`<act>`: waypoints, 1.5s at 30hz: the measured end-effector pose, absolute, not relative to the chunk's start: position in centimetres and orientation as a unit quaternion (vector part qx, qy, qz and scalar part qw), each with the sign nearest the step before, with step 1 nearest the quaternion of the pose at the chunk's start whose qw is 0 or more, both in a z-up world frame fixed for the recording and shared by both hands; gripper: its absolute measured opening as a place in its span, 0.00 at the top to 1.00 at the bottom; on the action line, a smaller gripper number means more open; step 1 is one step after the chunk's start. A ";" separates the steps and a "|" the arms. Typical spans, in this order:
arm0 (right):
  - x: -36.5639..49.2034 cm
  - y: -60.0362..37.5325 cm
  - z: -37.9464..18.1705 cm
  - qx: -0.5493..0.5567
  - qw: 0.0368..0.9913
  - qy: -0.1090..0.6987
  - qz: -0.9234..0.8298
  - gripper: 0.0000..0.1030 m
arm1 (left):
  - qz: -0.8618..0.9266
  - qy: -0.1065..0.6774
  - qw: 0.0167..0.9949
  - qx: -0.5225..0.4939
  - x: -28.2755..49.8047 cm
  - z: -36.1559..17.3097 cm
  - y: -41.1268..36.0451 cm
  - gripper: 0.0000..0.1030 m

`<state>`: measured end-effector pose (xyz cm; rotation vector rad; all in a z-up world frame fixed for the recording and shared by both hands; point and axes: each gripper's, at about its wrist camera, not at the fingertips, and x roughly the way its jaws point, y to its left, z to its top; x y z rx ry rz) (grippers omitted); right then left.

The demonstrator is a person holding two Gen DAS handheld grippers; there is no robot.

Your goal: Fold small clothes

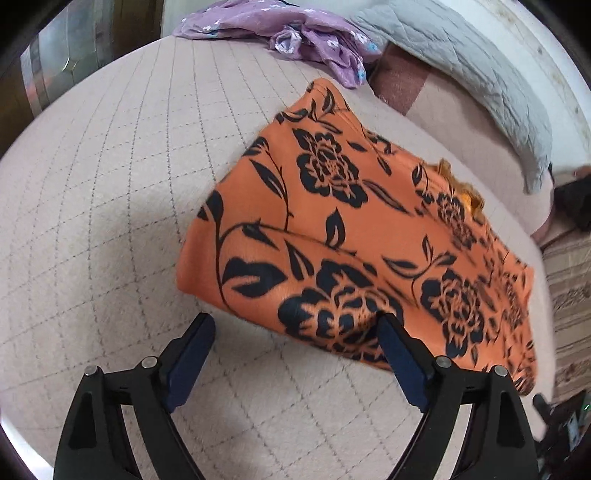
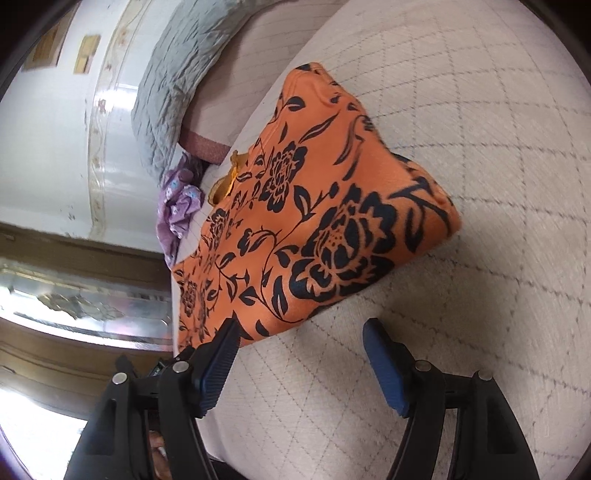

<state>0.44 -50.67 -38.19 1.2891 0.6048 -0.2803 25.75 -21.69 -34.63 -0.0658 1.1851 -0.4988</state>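
At frame centre: orange floral garment [image 1: 351,236] is lying on quilted bed cover [image 1: 110,221].
Left gripper [image 1: 295,332] and right gripper [image 2: 299,332] are hovering open, empty; pinching a single layer risks undoing the fold.

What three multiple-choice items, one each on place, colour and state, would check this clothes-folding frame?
1. Where does the purple garment lie?
A. beyond the orange garment, near the grey quilt
B. between the left gripper's fingers
C. on top of the orange garment

2. The orange garment's flower print is:
A. white
B. black
C. green

3. The left gripper is:
A. shut on the garment
B. open, holding nothing
C. shut, empty

Key: 1 A, it lies at the far end of the bed; 2 B, dark blooms and leaves; 3 B, fingers stand wide apart.
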 end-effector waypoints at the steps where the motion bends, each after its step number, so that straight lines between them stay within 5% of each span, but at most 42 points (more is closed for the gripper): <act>1: 0.3 -50.7 -38.2 0.593 0.747 0.272 -0.129 0.29 | -0.232 0.549 0.801 -0.046 26.2 -34.6 -21.4 0.13; 9: 1.7 -52.9 -39.1 0.611 0.745 0.209 -0.167 0.29 | -0.223 0.529 0.805 -0.148 28.2 -34.8 -19.8 0.15; 16: 4.1 -53.1 -38.7 0.562 0.778 0.192 -0.203 0.28 | -0.206 0.508 0.826 -0.132 29.3 -35.0 -20.9 0.54; 18: 4.8 -53.1 -38.5 0.538 0.788 0.204 -0.218 0.39 | -0.209 0.505 0.826 -0.138 29.4 -35.1 -20.7 0.60; 19: 5.1 -53.1 -38.5 0.528 0.791 0.212 -0.227 0.62 | -0.212 0.504 0.826 -0.137 29.5 -35.1 -20.6 0.63; 22: 5.1 -53.6 -39.0 0.528 0.787 0.217 -0.234 0.72 | -0.218 0.500 0.827 -0.136 29.3 -34.8 -20.5 0.68; 28: 4.6 -52.7 -36.2 0.478 0.817 0.204 -0.251 0.85 | -0.234 0.487 0.829 -0.143 28.2 -32.9 -19.6 0.73; 38: 0.8 -48.5 -31.2 0.414 0.844 0.195 -0.281 0.88 | -0.241 0.426 0.862 -0.135 20.7 -28.0 -14.9 0.74; 45: -1.8 -45.3 -33.7 0.434 0.809 0.275 -0.286 0.85 | -0.195 0.502 0.842 -0.026 16.9 -33.0 -13.3 0.69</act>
